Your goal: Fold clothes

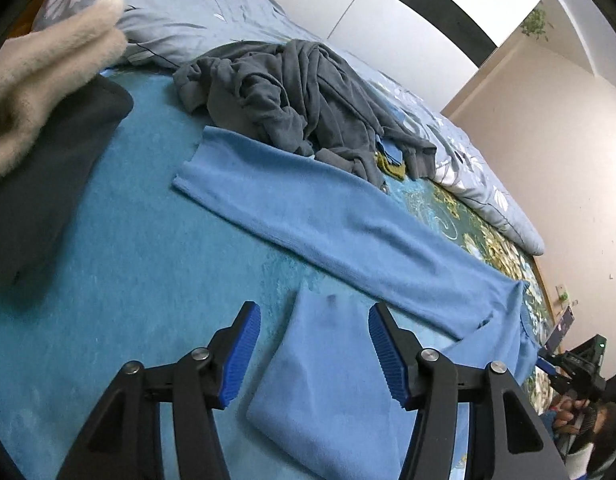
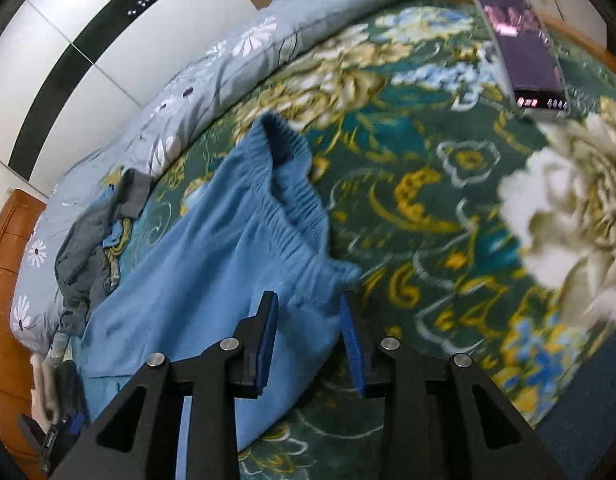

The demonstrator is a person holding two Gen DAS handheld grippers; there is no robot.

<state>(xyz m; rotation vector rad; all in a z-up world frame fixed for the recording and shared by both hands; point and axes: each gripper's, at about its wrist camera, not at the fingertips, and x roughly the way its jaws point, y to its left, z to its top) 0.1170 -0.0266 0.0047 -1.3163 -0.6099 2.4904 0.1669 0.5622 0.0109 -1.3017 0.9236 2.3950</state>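
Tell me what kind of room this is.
Most likely a bedroom: blue trousers lie spread on a bed's patterned blanket, with a flowered duvet and a wooden headboard beside.

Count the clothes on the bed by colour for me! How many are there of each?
Blue: 1, the blue trousers
Grey: 1, the crumpled grey garment
Dark: 1, the folded dark garment
Cream: 1, the fluffy cream garment
Total: 4
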